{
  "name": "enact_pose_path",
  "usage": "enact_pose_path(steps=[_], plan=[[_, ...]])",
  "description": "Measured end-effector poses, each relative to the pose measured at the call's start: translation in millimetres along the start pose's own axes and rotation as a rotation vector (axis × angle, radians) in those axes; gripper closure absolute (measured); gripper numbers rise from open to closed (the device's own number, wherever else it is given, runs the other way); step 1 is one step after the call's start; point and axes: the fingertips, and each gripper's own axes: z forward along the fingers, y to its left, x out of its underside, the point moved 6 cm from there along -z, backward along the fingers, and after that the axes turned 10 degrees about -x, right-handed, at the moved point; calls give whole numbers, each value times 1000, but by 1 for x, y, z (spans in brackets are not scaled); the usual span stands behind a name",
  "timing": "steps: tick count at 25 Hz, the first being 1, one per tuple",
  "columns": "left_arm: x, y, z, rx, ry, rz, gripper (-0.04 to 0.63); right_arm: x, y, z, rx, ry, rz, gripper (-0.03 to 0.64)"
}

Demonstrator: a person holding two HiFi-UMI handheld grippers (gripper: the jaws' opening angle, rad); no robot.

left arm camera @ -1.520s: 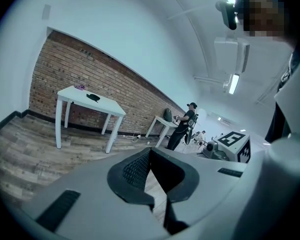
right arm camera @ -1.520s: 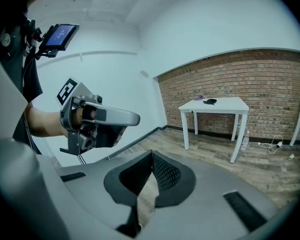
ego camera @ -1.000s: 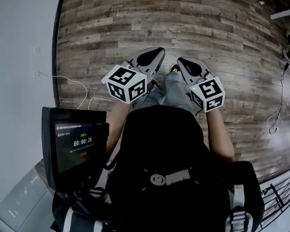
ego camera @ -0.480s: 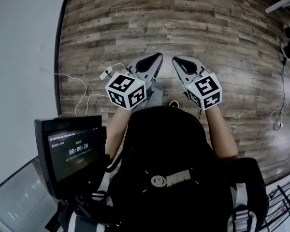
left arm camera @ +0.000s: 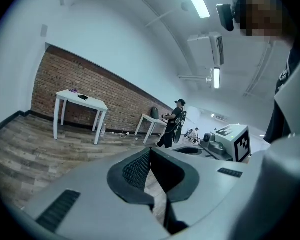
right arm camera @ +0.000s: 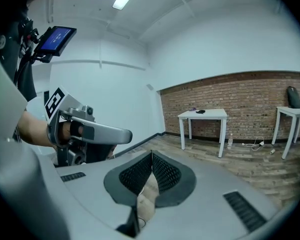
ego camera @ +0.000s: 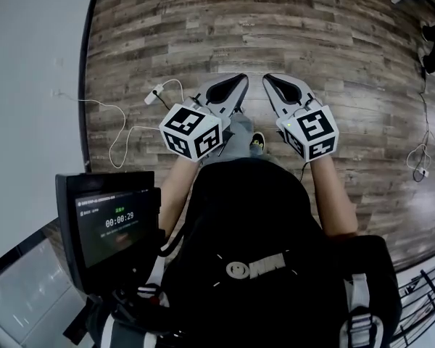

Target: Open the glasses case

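Note:
No glasses case is plainly in view. A small dark thing (left arm camera: 82,97) (right arm camera: 201,111) lies on a far white table (left arm camera: 85,103) (right arm camera: 205,116) by the brick wall; what it is I cannot tell. My left gripper (ego camera: 239,78) (left arm camera: 150,150) is held out over the wood floor, its jaws shut with nothing between them. Beside it, my right gripper (ego camera: 268,78) (right arm camera: 151,155) is shut and empty as well. Each gripper shows at the edge of the other's view, the right gripper's marker cube (left arm camera: 236,140) in one and the left gripper's handle (right arm camera: 82,129) in the other.
A white cable with a plug (ego camera: 134,114) lies on the floor at the left, and more cables (ego camera: 420,158) at the right. A screen with a timer (ego camera: 109,220) hangs at my left side. Another person (left arm camera: 174,123) stands at a second white table (left arm camera: 151,121).
The floor has slid past under me and the white cable at the left has come into view. Both grippers stay side by side and shut, slightly higher in the head view.

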Motion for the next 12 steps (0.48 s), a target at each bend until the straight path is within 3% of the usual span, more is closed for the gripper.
enact_pose_path(steps=[5, 12], plan=[[13, -3, -16, -11, 23, -14, 591, 9, 16, -9, 6, -3, 39, 611], [-10, 55, -66, -17, 0, -15, 591, -18, 55, 47, 18, 4, 72, 611]])
